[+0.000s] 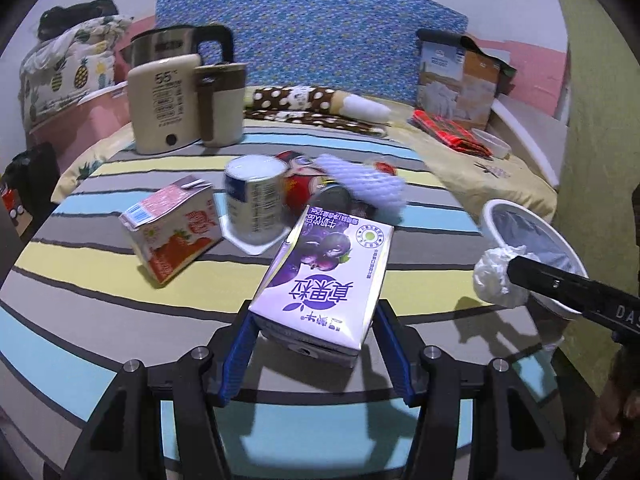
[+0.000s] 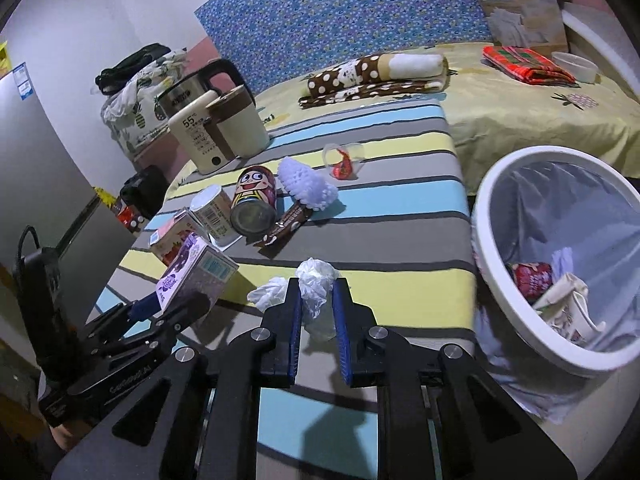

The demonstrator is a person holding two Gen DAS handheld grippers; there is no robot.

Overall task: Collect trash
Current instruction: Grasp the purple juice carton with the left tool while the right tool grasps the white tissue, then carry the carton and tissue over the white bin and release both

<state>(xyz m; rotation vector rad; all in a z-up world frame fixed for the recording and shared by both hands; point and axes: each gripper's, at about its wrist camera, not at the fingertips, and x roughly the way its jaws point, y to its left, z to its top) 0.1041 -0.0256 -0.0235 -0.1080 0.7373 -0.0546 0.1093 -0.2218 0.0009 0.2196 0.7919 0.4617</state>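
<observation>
Midway through the clear-up: the left gripper [image 1: 316, 330] clamps a purple milk carton [image 1: 324, 276] above the striped table [image 2: 400, 220], the right gripper [image 2: 316, 304] pinches a crumpled plastic wad [image 2: 316, 284] — several wrappers already in the bin [image 2: 500, 280], cartons and cans left.

Purple milk carton [image 1: 320, 280] tilted in the left claw [image 1: 316, 320]; crumpled white plastic [image 2: 316, 292] pinched in the right claw [image 2: 317, 304].

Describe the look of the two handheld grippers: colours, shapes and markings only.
Both grippers, left gripper and right gripper, have matte black angular frames with triangular cut-outs, round silver bolts and two flat fingers lined with blue pads. White lettering, partly readable, marks their side bodies. A black cable loops near the left one.
</observation>
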